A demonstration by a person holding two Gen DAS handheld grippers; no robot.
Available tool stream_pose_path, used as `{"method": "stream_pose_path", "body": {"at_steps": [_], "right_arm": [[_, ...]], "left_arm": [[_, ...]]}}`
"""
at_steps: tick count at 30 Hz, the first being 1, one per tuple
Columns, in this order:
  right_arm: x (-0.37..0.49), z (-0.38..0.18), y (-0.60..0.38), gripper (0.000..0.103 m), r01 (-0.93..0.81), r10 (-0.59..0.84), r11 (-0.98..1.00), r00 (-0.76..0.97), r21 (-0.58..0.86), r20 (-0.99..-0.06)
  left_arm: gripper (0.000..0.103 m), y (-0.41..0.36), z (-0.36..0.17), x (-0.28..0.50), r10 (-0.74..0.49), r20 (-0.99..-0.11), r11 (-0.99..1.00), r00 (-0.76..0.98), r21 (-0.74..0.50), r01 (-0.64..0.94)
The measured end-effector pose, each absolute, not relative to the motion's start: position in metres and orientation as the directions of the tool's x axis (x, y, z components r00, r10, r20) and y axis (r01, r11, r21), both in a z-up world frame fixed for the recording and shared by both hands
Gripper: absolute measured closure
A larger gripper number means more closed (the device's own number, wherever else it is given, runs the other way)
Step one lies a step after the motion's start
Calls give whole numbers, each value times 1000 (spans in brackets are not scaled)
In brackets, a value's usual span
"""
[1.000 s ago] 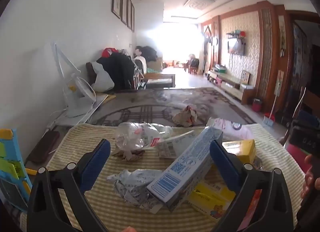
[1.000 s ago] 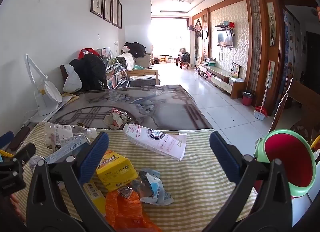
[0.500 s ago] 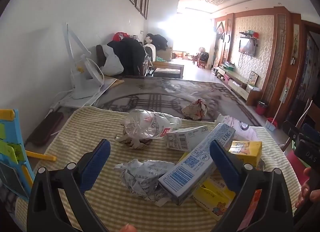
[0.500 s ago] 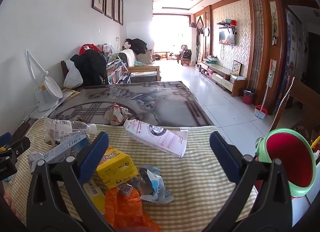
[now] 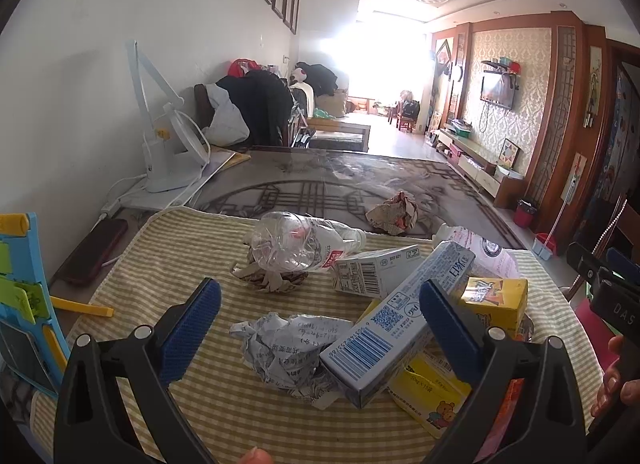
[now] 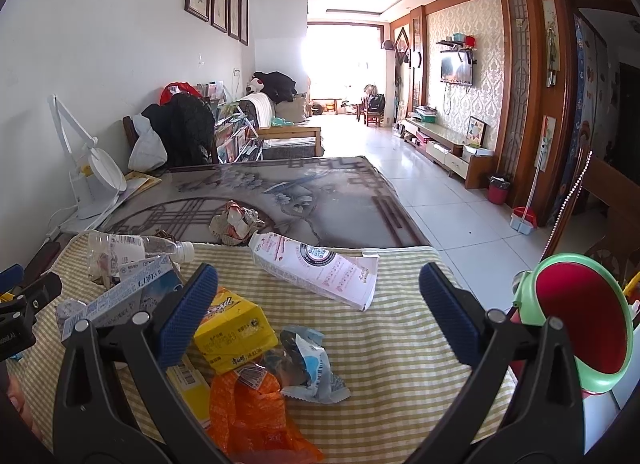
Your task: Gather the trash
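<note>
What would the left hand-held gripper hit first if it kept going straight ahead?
Probably the crumpled printed paper between the open left hand-held gripper, or the long blue-and-white carton beside it; depth is unclear.

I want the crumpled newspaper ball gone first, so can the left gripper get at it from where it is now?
Probably yes. The left gripper is open, and the crumpled newspaper ball lies on the striped cloth between its fingers with nothing on top. The long blue and white box leans against the ball's right side and may get nudged.
</note>
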State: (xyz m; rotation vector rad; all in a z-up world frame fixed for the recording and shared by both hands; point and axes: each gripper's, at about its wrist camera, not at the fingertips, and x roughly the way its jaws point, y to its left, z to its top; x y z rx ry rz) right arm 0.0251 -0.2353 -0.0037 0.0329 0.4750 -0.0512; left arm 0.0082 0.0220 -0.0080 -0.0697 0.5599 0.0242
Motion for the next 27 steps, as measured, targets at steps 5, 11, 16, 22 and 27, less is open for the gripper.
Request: {"method": "stream_pose_path", "body": {"at_steps": [5,11,16,22,27], "right_arm": [[26,-4,-234,3,50,-34,999,883,20,-469],[29,-5,-234,3,39,-22,999,874,25,-486],[29,-6,-234,3,36,-20,999,869,23,-494],[31,-7,-234,3,32,-18,999,865,20,-501],[31,-8,-232,3,30,-16,999,863,18,-505]], "left_arm": [[8,21,-7,5,2,-537,997,844,-63,-43],[8,20,-11,7,-2,-544,997,839,-64,-38],[8,21,-13,10,-3,-551,997,835,-62,-37],[8,19,-12,9,-6,-555,998,832,-57,-31],[8,16,-13,7,-5,-559,998,829,-59,-34]]}}
